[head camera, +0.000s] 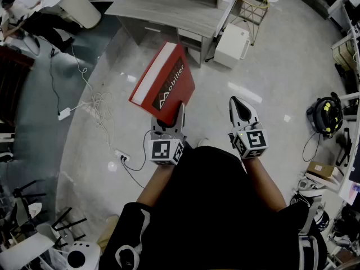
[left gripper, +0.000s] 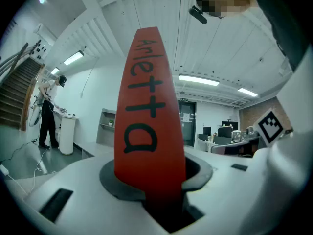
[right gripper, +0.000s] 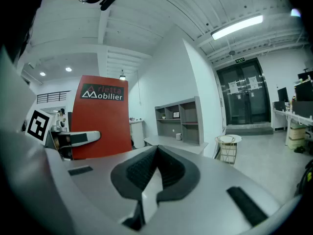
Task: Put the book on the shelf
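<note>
Out in front of the person, above the pale floor [head camera: 270,66], the red book [head camera: 163,80] is up in the air, pinched at its lower edge by the left hand-held gripper [head camera: 170,116]; in the left gripper view the jaws are clamped on it and the book's narrow edge rises straight up between them. Cover says "Mobilier", and the white page block shows along one side.

Right hand-held gripper [head camera: 239,106] is just beside it, jaws pressed together with nothing in them.

The grey shelf unit [right gripper: 180,120] sits on the tabletop [head camera: 163,10] well ahead, so the book isn't there yet.

My guess on handling: it looks like a stiff, fairly thick volume, so it won't flop; but it's held by one edge with most of its bulk above the jaws, so it'll want to tip or pivot; the cover looks smooth too, could slide. I'd steady the free edge with the right one before slotting it in, spine side first if there's room.
</note>
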Available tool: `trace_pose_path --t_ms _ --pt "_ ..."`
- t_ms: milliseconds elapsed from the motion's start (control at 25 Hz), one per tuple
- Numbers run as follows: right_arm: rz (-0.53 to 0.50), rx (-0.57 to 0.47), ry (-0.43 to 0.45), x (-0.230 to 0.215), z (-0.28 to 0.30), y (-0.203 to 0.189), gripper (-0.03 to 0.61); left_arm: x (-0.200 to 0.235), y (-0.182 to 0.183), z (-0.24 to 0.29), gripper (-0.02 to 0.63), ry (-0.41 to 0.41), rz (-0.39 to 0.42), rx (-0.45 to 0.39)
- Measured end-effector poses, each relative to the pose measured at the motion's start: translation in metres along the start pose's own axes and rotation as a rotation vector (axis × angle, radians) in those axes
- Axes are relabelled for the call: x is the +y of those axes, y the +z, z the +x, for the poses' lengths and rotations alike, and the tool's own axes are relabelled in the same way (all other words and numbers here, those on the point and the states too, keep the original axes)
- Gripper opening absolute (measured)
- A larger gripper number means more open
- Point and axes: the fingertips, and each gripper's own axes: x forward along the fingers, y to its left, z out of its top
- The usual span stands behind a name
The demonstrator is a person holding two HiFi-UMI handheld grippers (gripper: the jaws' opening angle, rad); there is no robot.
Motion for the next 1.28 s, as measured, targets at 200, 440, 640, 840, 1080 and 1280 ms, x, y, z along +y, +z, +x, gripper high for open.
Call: trace_pose_path --t_ms 200,440,640,840,1080,1280 --pt "0.010 -0.013 -0.003 -0.001 0.001 -0.005 0.000 0.000 0.000 0.000 0.167 -0.010 -0.001 0.006" --pt "0.077 -0.047 0.037 -0.003 0.002 -0.002 0.000 -0.004 -0.001 -0.001 0.169 -0.054 -0.012 0.007" --pt "0.087 -0.038 0.058 -0.007 0.008 -0.008 0.000 -0.005 -0.006 -0.001 0.167 -0.121 -0.024 0.029" --pt "0.095 -0.055 0.099 -0.006 0.008 -0.011 0.002 -0.012 -0.009 -0.002 0.169 -0.214 -0.082 0.051" --pt "0.084 -0.022 0.148 0.003 0.009 -0.022 0.002 -0.012 -0.010 -0.004 0.169 -0.195 -0.087 0.054" --pt "0.072 0.001 0.158 0.004 0.057 -0.016 0.000 0.023 -0.011 0.036 0.169 -0.176 -0.091 0.063"
